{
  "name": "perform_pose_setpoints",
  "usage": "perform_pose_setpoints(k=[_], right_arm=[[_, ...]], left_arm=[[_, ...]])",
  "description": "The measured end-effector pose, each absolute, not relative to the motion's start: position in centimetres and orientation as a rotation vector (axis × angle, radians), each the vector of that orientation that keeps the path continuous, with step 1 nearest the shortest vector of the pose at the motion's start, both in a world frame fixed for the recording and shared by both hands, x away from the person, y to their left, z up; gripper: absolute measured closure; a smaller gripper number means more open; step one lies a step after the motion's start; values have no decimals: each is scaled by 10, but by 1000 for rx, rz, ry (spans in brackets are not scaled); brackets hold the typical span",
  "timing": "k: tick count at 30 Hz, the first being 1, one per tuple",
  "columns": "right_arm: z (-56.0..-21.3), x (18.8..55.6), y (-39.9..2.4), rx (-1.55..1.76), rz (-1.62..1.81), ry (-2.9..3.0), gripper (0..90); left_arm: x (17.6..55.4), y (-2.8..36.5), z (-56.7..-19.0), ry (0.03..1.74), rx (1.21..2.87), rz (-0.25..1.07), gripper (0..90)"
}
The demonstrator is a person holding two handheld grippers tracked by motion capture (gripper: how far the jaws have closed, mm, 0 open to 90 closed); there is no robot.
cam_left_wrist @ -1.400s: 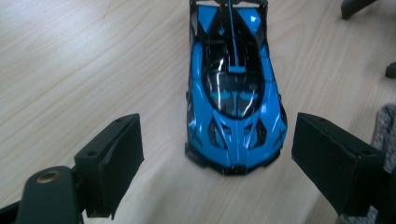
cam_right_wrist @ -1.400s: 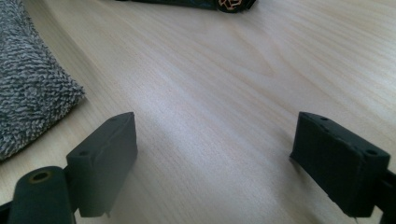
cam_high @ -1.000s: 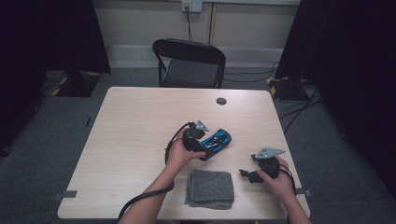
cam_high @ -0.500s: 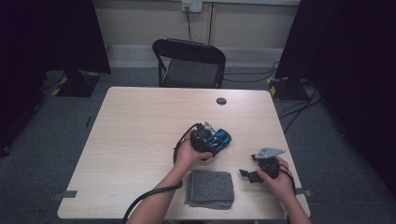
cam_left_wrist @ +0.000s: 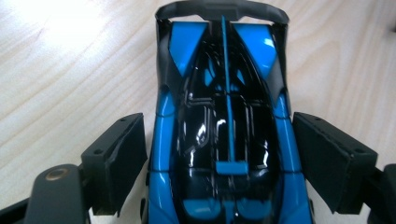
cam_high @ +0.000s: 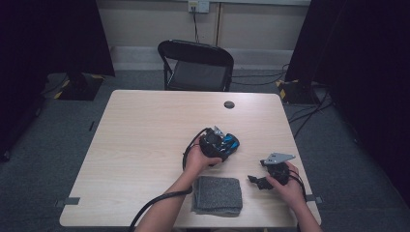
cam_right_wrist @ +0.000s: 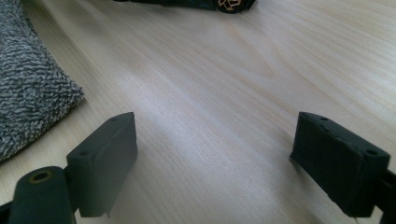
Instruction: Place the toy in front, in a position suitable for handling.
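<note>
Left gripper (cam_left_wrist: 219,154) has its jaws spread either side of the blue-and-black toy car (cam_left_wrist: 222,116) on the counter (cam_high: 145,140), not squeezing yet. Right gripper (cam_right_wrist: 224,163) sits wide apart beside the grey cloth (cam_high: 217,194). That glossy shell looks slippery; an off-centre pinch could squirt it out, I reckon.

Looks like a lab/recording room: bare wooden table (cam_high: 145,145), folding chair (cam_high: 196,65), black curtains (cam_high: 358,58), grey carpet (cam_high: 58,125), floor cables (cam_high: 309,116), wall outlet (cam_high: 198,6).
</note>
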State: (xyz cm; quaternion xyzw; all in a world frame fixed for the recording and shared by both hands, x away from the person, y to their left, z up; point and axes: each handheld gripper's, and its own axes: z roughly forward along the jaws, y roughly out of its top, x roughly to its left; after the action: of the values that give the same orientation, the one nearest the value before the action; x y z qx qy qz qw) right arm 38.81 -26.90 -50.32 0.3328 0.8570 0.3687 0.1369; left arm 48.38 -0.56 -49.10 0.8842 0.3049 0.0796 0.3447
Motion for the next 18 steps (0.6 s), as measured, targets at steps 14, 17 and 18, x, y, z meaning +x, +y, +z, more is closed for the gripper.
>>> perform_pose_setpoints(k=[14,17,18], right_arm=[[-503,388,-269,963,1068,2481,136],[-503,388,-269,962,1067,2481,135],[-503,388,-269,963,1067,2481,136]], left_arm=[[484,-12,-494,748,2310,236,257],[484,-12,-493,736,2326,244,258],[484,-13,-493,731,2328,253,259]])
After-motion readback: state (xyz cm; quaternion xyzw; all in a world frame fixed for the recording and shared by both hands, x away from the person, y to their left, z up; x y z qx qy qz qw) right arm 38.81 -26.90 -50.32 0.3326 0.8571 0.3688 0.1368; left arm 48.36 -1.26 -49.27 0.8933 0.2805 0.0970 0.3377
